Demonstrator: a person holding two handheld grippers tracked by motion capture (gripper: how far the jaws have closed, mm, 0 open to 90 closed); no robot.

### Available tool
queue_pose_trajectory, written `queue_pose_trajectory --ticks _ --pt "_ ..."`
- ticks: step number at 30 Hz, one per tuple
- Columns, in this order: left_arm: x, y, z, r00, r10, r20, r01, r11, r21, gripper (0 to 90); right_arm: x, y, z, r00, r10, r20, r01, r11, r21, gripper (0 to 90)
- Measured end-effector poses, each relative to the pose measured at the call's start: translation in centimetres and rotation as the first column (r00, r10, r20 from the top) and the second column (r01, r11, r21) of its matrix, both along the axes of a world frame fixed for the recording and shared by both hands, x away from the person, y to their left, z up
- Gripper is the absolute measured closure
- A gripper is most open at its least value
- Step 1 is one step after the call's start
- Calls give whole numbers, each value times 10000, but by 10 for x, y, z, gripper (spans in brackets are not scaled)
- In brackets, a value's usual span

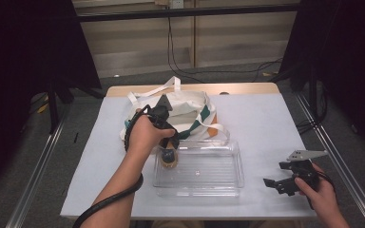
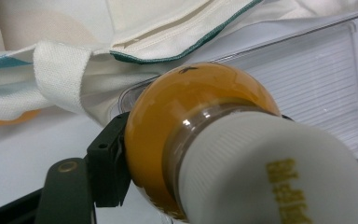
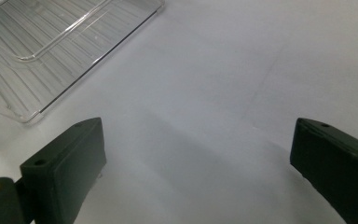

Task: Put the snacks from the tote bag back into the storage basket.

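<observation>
Step in hand: moving a small bottle from the cloth bag to the clear tray.

Left tongs [image 1: 168, 154] pinch the bottle [image 2: 191, 135] at its rounded amber body; the white ribbed cap [image 2: 270, 172], with yellow lettering too blurred to read, points toward the left gripper view's camera. One black jaw shows pressed against the bottle's side; the other is hidden behind the cap. In the high view the bottle hangs from the tongs at the tray's [image 1: 233, 183] near-left corner, at or just above the rim. Whether it touches the tray floor cannot be told.

Bag [image 1: 190, 111]: white cloth with green trim and an orange patch, lying slumped on the table [image 1: 266, 123] just behind the tray, one strap draped over the tray's far rim. Tray holds nothing else that can be seen.

Right tongs [image 3: 196, 177]: spread wide, nothing between the jaws, resting low over bare table to the right of the tray, well apart from the work.

Judgement: transfer is near its end. Next move calls for lowering the bottle until it sits on the tray floor, then spreading the left tongs. The body is round and will likely roll on the ribbed floor if released on its side, so set it down gently or stand it upright. Keep clear of the strap on the rim.
</observation>
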State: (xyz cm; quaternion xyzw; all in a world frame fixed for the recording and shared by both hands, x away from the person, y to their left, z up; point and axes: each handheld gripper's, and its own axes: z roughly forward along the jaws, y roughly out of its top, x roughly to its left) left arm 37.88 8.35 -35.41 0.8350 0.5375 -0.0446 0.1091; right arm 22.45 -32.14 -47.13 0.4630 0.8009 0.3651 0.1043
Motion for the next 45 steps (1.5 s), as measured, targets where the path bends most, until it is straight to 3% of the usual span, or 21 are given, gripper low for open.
queue_pose_trajectory --ticks 29,45 --pt "-4 2 -2 10000 75 -23 -75 9999 -143 293 -1 1 0 10000 -25 -30 25 10000 -25 29" --pt "-7 6 -2 9997 -193 119 196 9996 -225 199 -1 1 0 10000 21 -16 -21 10000 -47 29"
